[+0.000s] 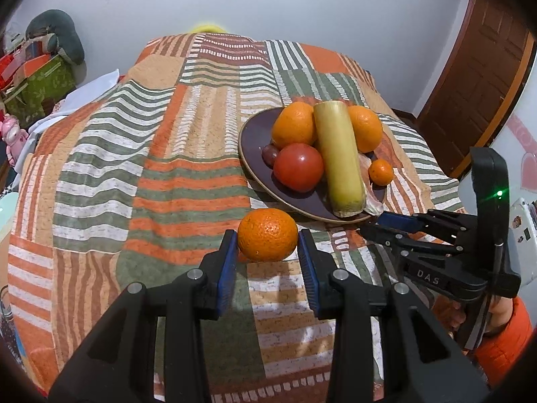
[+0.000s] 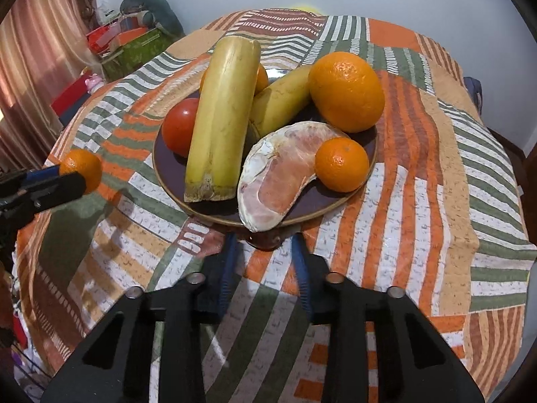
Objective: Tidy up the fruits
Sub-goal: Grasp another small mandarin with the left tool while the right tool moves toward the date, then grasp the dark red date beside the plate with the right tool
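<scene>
My left gripper (image 1: 267, 236) is shut on a mandarin (image 1: 267, 235) and holds it above the patchwork cloth, just in front of the dark plate (image 1: 255, 134); it also shows at the left of the right wrist view (image 2: 82, 169). The plate (image 2: 167, 168) holds two large oranges (image 2: 347, 90), a red tomato (image 2: 181, 126), a long yellow cane piece (image 2: 223, 117), a second yellow piece (image 2: 280, 100), a peeled pomelo segment (image 2: 278, 178) and a small mandarin (image 2: 340, 164). My right gripper (image 2: 265, 240) is at the plate's near rim, with a dark round thing between its fingers under the pomelo.
A striped patchwork cloth (image 1: 151, 168) covers the table. Boxes and cushions (image 1: 40, 67) are piled at the far left by a curtain (image 2: 37, 67). A wooden door (image 1: 476, 84) stands at the right. The white wall is behind the table.
</scene>
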`<state>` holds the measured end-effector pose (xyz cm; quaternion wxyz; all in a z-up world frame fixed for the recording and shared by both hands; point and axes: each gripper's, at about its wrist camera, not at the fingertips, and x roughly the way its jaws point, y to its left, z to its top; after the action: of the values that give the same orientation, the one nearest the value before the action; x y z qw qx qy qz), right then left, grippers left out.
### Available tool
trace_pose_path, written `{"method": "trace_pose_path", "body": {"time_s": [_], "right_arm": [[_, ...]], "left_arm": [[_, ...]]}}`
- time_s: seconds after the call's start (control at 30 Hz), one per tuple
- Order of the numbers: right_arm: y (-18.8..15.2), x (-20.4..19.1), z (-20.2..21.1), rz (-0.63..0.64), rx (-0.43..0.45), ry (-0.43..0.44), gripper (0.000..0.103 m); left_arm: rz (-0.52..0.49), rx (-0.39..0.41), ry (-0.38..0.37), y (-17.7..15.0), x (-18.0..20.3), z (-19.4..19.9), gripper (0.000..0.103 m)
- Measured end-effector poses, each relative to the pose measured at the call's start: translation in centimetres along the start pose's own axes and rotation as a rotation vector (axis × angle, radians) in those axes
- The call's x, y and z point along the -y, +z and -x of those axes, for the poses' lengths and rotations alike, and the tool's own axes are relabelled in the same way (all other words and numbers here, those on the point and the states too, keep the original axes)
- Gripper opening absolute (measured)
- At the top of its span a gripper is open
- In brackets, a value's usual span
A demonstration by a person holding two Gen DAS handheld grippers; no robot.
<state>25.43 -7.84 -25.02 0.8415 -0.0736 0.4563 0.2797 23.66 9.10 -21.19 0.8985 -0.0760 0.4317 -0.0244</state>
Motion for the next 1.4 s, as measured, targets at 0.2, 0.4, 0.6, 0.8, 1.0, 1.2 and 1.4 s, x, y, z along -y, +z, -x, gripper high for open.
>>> {"method": "trace_pose_path", "body": {"time_s": [0.2, 0.4, 0.6, 0.8, 1.0, 1.2, 1.4], "right_arm": [[-0.1, 0.1, 0.2, 0.009, 0.005, 0.006, 0.016], [-0.6, 0.2, 0.9, 0.022, 0.005, -0.001, 0.011], [-0.1, 0.6, 0.1, 0.010, -0.013, 0.001, 0.028], [0.9, 0.1, -0.9, 0.024, -0.003, 0.011, 0.031], [1.0, -0.3, -1.2, 0.045, -0.001, 0.013, 0.020], [0.4, 0.0, -0.5, 0.051, 0.004, 0.050, 0.017], [-0.5, 0.0, 0.6, 0.067, 0.021, 0.086, 0.012]], "left_arm": [[-0.005, -0.011, -0.014, -0.1, 0.5, -0.7, 0.036], [-0.017, -0.016, -0.018, 0.1, 1.2, -0.7, 0.036], [-0.022, -0.014, -0.021, -0.1, 1.5, -0.5, 0.036], [-0.013, -0.030, -0.016, -0.2, 1.0, -1.3, 0.036], [-0.006, -0.034, -0.020, -0.1, 0.8, -1.6, 0.036], [-0.014, -0.033, -0.021, 0.0, 1.1, -1.7, 0.036], [-0.015, -0.037, -0.019, 0.0, 1.2, -1.7, 0.036]]}}
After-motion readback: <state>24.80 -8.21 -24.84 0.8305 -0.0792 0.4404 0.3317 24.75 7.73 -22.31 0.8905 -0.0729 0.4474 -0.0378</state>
